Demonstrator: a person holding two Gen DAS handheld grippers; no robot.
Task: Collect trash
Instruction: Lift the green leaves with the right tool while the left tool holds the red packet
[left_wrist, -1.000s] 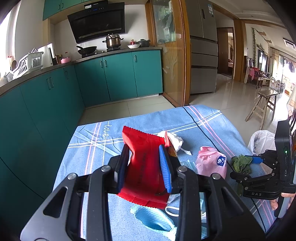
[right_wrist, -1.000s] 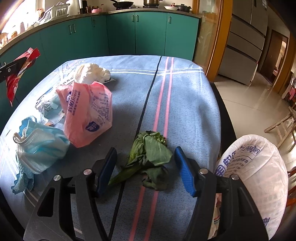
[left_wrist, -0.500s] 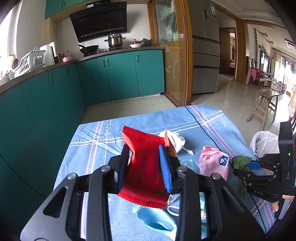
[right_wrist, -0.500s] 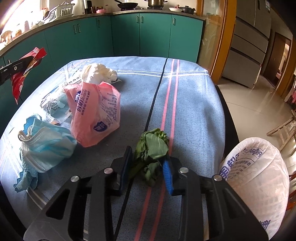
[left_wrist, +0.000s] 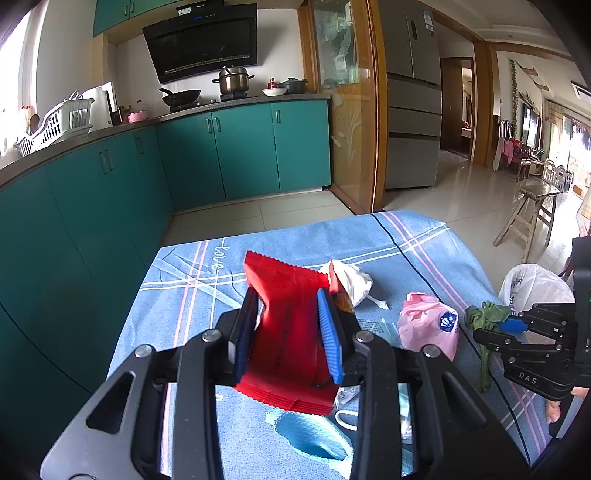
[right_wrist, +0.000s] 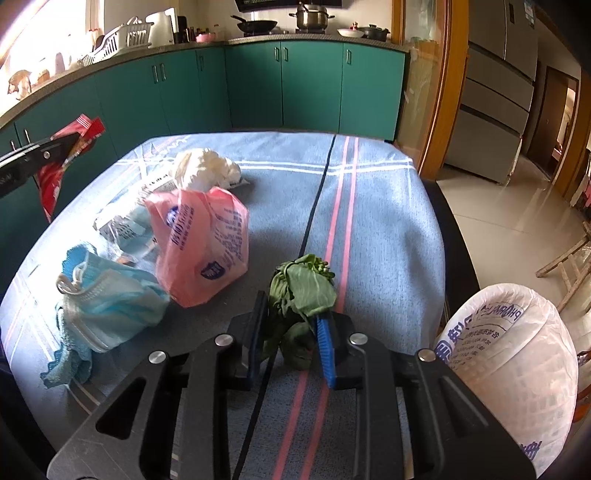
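My left gripper (left_wrist: 286, 334) is shut on a red snack wrapper (left_wrist: 286, 325), held above the blue tablecloth (left_wrist: 192, 291); the same red snack wrapper (right_wrist: 62, 162) shows at the left edge of the right wrist view. My right gripper (right_wrist: 291, 332) is shut on a bunch of wilted green leaves (right_wrist: 301, 286), lifted a little off the cloth; these green leaves (left_wrist: 485, 314) hang from it in the left wrist view. On the cloth lie a pink plastic bag (right_wrist: 201, 242), a blue face mask (right_wrist: 110, 306), a white crumpled tissue (right_wrist: 207, 170) and a clear printed wrapper (right_wrist: 122, 225).
A white plastic bag (right_wrist: 509, 369) stands open beside the table's right edge. Teal kitchen cabinets (left_wrist: 240, 151) run behind and to the left of the table. A wooden stool (left_wrist: 532, 218) stands on the tiled floor at the right.
My right gripper closed from open around the green leaves to shut on them and raised them slightly. The left gripper stayed still with the red wrapper.
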